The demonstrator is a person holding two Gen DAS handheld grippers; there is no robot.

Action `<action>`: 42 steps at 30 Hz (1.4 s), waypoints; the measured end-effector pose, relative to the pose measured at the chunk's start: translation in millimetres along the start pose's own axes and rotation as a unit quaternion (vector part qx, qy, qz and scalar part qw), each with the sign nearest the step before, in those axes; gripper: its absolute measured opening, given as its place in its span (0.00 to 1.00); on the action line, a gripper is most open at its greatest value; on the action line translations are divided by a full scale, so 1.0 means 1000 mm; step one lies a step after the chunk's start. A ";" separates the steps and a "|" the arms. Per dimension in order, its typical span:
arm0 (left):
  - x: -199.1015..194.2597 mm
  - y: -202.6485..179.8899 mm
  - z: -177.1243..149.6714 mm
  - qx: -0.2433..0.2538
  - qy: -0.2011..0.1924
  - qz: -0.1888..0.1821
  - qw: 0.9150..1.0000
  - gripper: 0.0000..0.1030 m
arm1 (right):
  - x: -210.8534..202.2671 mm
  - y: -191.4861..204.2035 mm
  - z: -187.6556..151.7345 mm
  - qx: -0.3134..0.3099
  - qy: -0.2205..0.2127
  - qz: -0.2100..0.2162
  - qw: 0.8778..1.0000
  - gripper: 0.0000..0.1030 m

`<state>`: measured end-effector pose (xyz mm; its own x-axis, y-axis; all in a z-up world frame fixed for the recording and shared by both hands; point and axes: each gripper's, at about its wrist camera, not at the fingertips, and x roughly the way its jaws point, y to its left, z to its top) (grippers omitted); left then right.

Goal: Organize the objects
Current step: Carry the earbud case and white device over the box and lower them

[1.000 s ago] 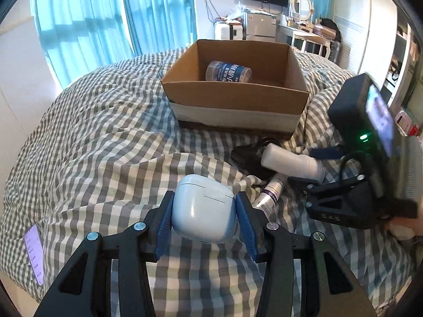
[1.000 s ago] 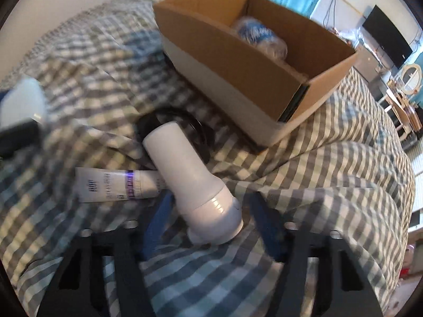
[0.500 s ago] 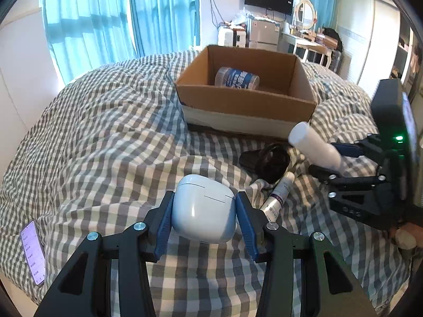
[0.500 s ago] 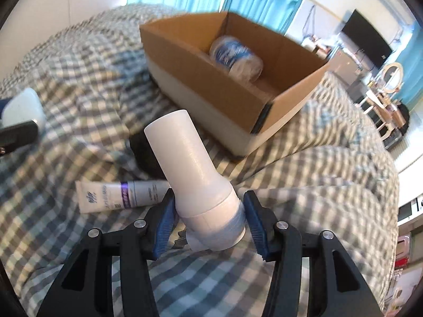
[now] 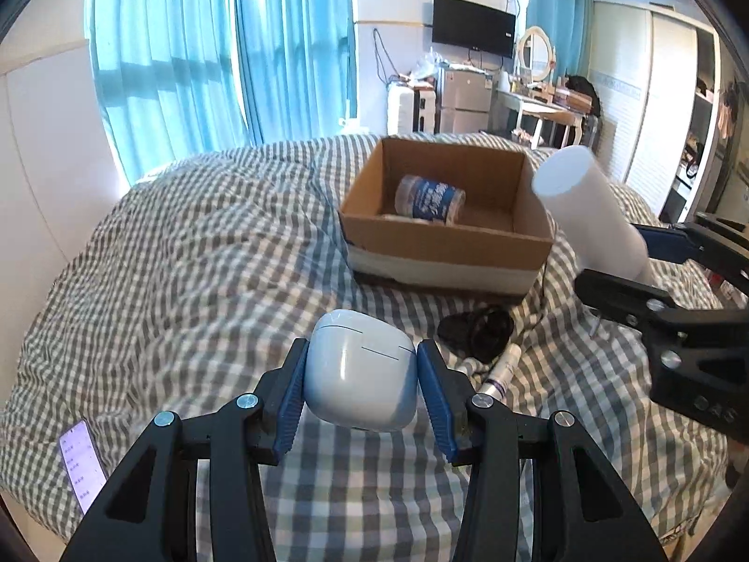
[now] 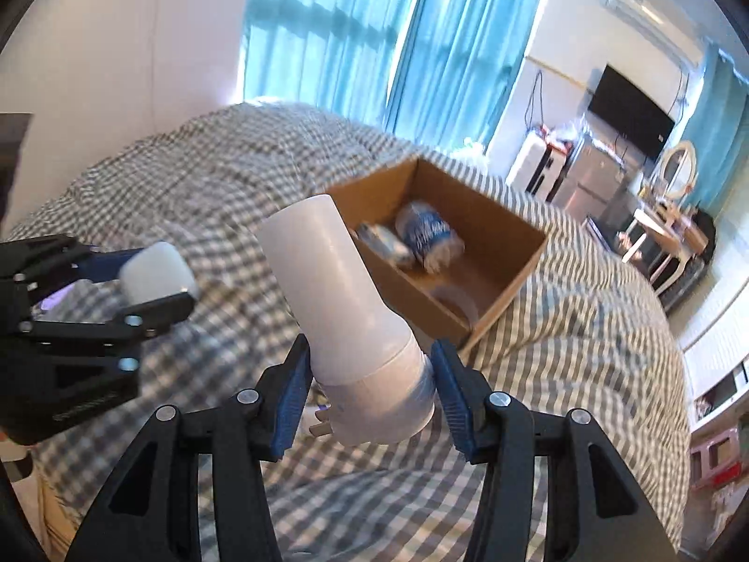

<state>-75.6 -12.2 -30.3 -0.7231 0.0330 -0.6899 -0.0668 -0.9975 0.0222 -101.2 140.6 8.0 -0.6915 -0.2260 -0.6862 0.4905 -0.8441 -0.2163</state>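
Observation:
My left gripper [image 5: 360, 374] is shut on a pale blue earbuds case [image 5: 360, 370] and holds it above the checked bedspread. My right gripper [image 6: 370, 384] is shut on the wide end of a white hair dryer [image 6: 341, 314], lifted above the bed beside the open cardboard box [image 6: 510, 290]. The dryer [image 5: 590, 210] also shows in the left wrist view, at the right of the box [image 5: 444, 253]. A blue-labelled bottle [image 5: 430, 199] lies inside the box. The left gripper with the case [image 6: 154, 278] shows at the left of the right wrist view.
A black pouch [image 5: 482, 328] and a small white tube with a purple band [image 5: 501, 370] lie on the bed in front of the box. A phone [image 5: 82, 463] lies at the bed's left edge. Furniture and a TV stand behind the bed.
My right gripper closed on the hair dryer and lifted it off the bed up toward the box. My left gripper rose slightly, still holding the earbuds case.

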 end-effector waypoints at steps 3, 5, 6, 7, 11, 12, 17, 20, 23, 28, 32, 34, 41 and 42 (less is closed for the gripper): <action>-0.003 0.004 0.011 -0.002 -0.011 0.001 1.000 0.45 | -0.015 0.000 0.006 0.019 -0.020 0.001 1.000 0.50; -0.006 0.005 0.019 -0.003 -0.020 0.000 1.000 0.45 | -0.022 0.000 0.010 0.023 -0.029 -0.002 0.999 0.50; -0.007 0.005 0.024 -0.002 -0.025 0.000 1.000 0.45 | -0.024 0.000 0.012 0.023 -0.034 -0.005 0.999 0.50; -0.007 0.005 0.028 -0.002 -0.029 -0.001 1.000 0.45 | -0.025 -0.001 0.014 0.025 -0.036 -0.006 0.999 0.49; -0.001 0.005 0.048 -0.003 -0.041 -0.006 0.999 0.45 | -0.025 -0.009 0.024 0.041 -0.050 -0.008 0.998 0.50; 0.002 0.004 0.055 -0.002 -0.043 -0.009 0.999 0.45 | -0.022 -0.013 0.026 0.046 -0.054 -0.010 0.997 0.50; 0.017 0.007 0.082 -0.007 -0.054 -0.022 0.998 0.45 | -0.006 -0.035 0.037 0.078 -0.072 -0.031 0.994 0.50; 0.032 0.009 0.101 -0.008 -0.053 -0.033 0.998 0.45 | 0.013 -0.048 0.048 0.094 -0.056 -0.020 0.994 0.50; 0.052 0.010 0.120 -0.002 -0.049 -0.038 0.998 0.45 | 0.030 -0.064 0.059 0.111 -0.047 -0.013 0.993 0.50; 0.085 0.010 0.146 0.015 -0.052 -0.074 0.996 0.45 | 0.053 -0.085 0.074 0.125 -0.045 -0.012 0.991 0.50; 0.113 0.010 0.164 0.027 -0.058 -0.101 0.993 0.45 | 0.078 -0.099 0.080 0.129 -0.035 -0.017 0.991 0.50; 0.128 0.008 0.171 0.035 -0.053 -0.109 0.992 0.45 | 0.091 -0.107 0.082 0.132 -0.027 -0.021 0.991 0.50; 0.176 -0.015 0.179 0.086 -0.035 -0.131 0.987 0.45 | 0.136 -0.128 0.080 0.125 0.008 -0.020 0.992 0.50; 0.183 -0.020 0.176 0.097 -0.032 -0.136 0.985 0.45 | 0.143 -0.128 0.080 0.119 0.014 -0.017 0.993 0.50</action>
<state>-327.0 25.2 -29.6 -0.7021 0.3068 -0.6426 -0.3898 -0.9208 -0.0137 -305.2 177.9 -6.9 -0.6891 -0.1847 -0.7007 0.3257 -0.9428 -0.0717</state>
